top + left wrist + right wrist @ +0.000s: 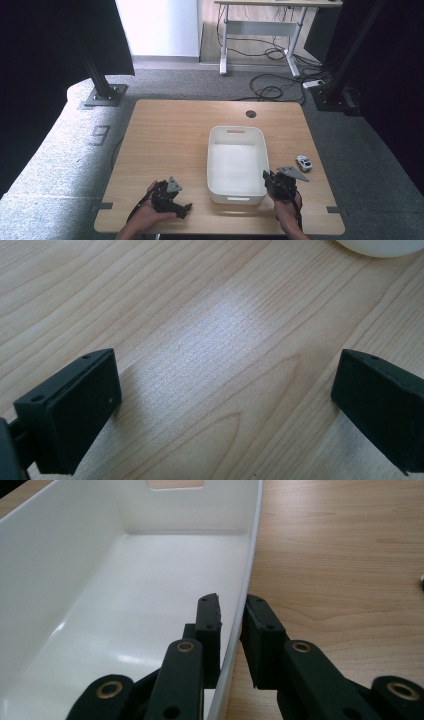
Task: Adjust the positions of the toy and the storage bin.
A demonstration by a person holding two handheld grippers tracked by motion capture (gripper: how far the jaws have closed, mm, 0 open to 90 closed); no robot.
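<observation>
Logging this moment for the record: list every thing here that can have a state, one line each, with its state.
white bin: upright on the table, empty, its right wall pinched.
right gripper: shut on the white bin's wall, one jaw inside, one outside.
left gripper: open, nothing between the jaws, over bare wood.
toy car: on its wheels on the table, right of the bin, untouched.
</observation>
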